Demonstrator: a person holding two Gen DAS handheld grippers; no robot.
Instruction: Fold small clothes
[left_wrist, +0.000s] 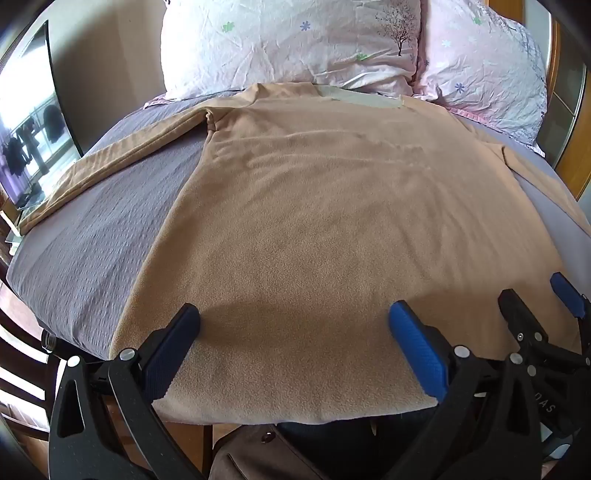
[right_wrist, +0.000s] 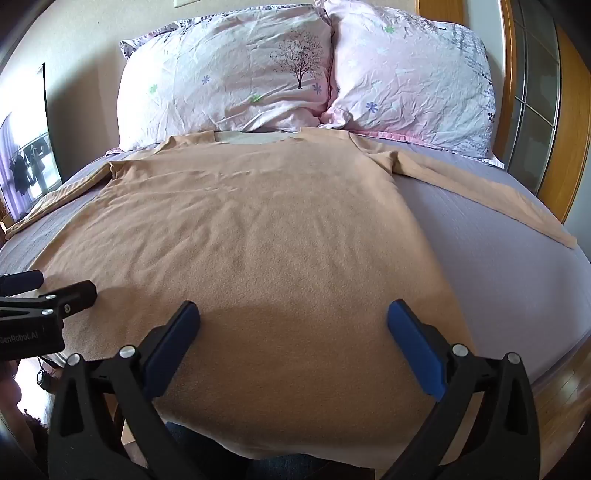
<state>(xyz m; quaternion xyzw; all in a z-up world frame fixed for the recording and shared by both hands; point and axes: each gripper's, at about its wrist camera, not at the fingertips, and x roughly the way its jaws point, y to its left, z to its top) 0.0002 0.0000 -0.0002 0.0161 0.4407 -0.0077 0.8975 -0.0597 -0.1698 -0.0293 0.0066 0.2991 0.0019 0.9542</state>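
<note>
Tan shirt lay flat on the bed, collar toward the pillows, sleeves out. Left claw and right claw both spread wide over its hem, gripping nothing.

Tan shirt — matt, fuzzy fleece; bedspread — ribbed grey cloth; pillows crinkled cotton.
</note>
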